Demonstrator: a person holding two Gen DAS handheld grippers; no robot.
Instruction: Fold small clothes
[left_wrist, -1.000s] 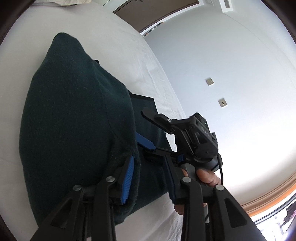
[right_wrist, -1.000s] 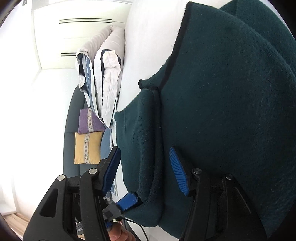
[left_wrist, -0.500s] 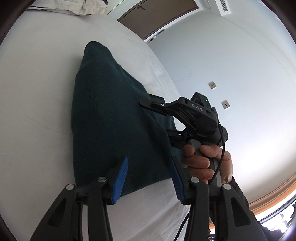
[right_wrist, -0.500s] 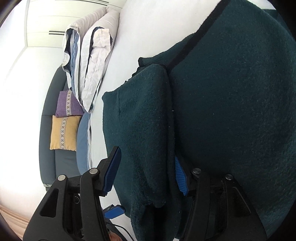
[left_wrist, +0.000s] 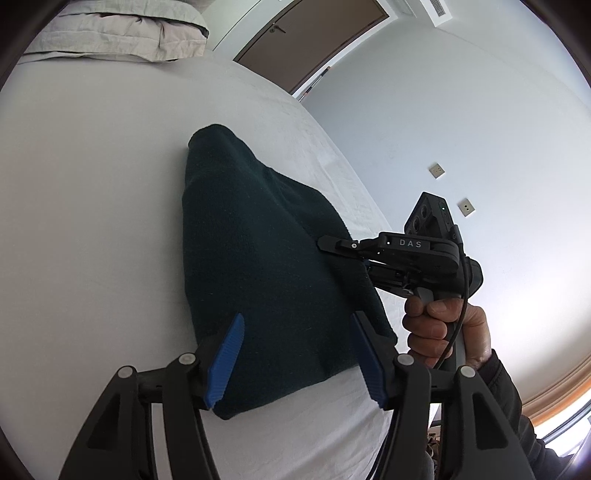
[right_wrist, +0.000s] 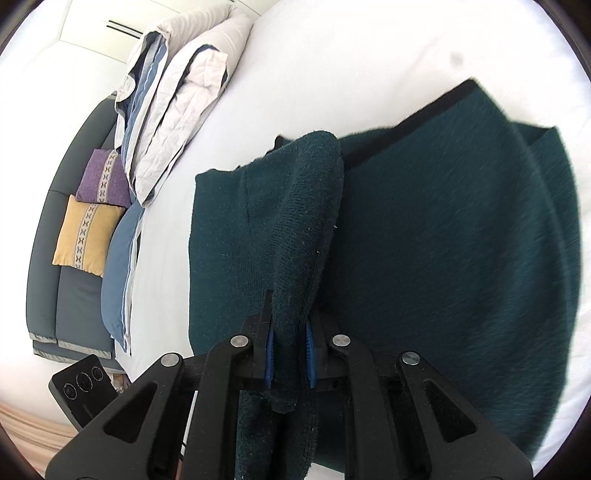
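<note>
Item: dark green knit garment (left_wrist: 266, 266), lying on the white bed (left_wrist: 92, 206), partly folded, one thick edge being lifted off the rest

Right gripper (right_wrist: 290, 354): jaws pressing together on a bunched ridge of the garment's near edge, blue pads (right_wrist: 311, 356) biting into the knit; the pinched fold is rising clear of the flat layers beneath it

Left gripper (left_wrist: 295, 350): jaws standing spread, holding nothing, hovering just above the garment's near corner; its blue pads (left_wrist: 225, 356) are showing on either side of the cloth

Surroundings: folded duvet (right_wrist: 177, 92) lying at the bed's edge, purple cushion (right_wrist: 103, 177) and yellow cushion (right_wrist: 86, 236) sitting on a grey sofa (right_wrist: 70, 295) beyond; pillow (left_wrist: 118, 33) resting at the head of the bed, brown door (left_wrist: 314, 37) behind it

Risks, as judged from here: the right grip is taking a thick, bunched wad rather than a clean single edge, so layers may be slipping out unevenly as the fold is carried across, leaving a skewed crease; with only one corner being held, the free side may be dragging and undoing the layers already stacked; the loose knit may be snagging on the ribbed pads at release
</note>
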